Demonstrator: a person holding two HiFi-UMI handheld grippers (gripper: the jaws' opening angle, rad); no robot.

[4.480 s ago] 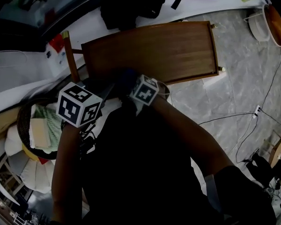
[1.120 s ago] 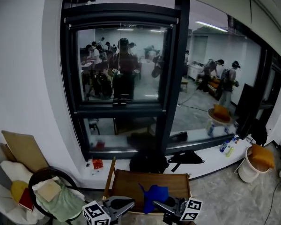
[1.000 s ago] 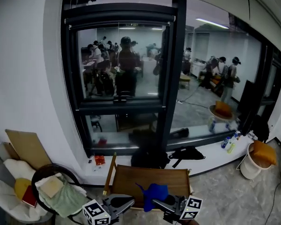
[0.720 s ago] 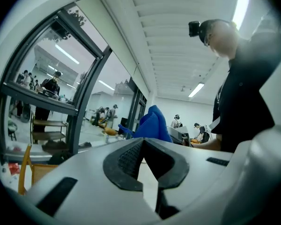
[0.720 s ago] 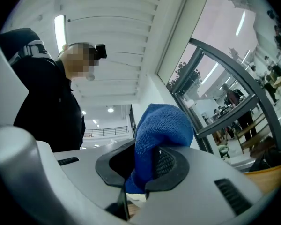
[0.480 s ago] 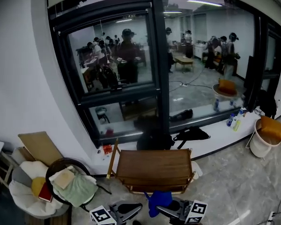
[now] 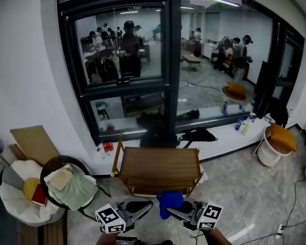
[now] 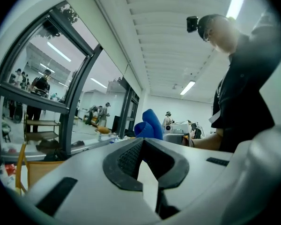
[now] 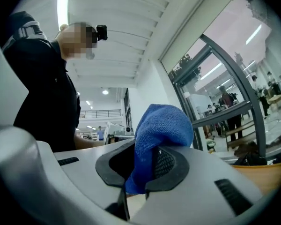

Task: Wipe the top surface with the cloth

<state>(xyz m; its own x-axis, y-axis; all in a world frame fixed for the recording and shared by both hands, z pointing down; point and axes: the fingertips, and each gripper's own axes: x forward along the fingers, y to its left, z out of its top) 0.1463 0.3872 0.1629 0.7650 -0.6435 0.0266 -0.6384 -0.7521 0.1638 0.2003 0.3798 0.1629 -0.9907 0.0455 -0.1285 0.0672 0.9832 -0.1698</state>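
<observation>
A brown wooden table (image 7: pixel 158 168) stands below the window, ahead of both grippers. The blue cloth (image 7: pixel 169 199) is bunched up and hangs in the air in front of the table's near edge, off its top. My right gripper (image 7: pixel 179 210) is shut on it; in the right gripper view the cloth (image 9: pixel 162 125) sticks up between the pads of that gripper (image 9: pixel 150 165). My left gripper (image 7: pixel 138 207) is beside it at the left, shut with nothing in it. The left gripper view shows its jaws (image 8: pixel 143 146) together and the cloth (image 8: pixel 150 124) beyond them.
A dark round basket (image 7: pixel 55 163) holding a green cloth stands left of the table, with cushions beside it. A white bucket (image 7: pixel 268 152) with an orange cushion stands at the far right. Black bags (image 7: pixel 196 135) lie on the window ledge behind the table. Grey floor surrounds the table.
The head view has swung from looking straight down at the table to looking out at the window. The table now lies farther ahead, and the cloth is held off its top.
</observation>
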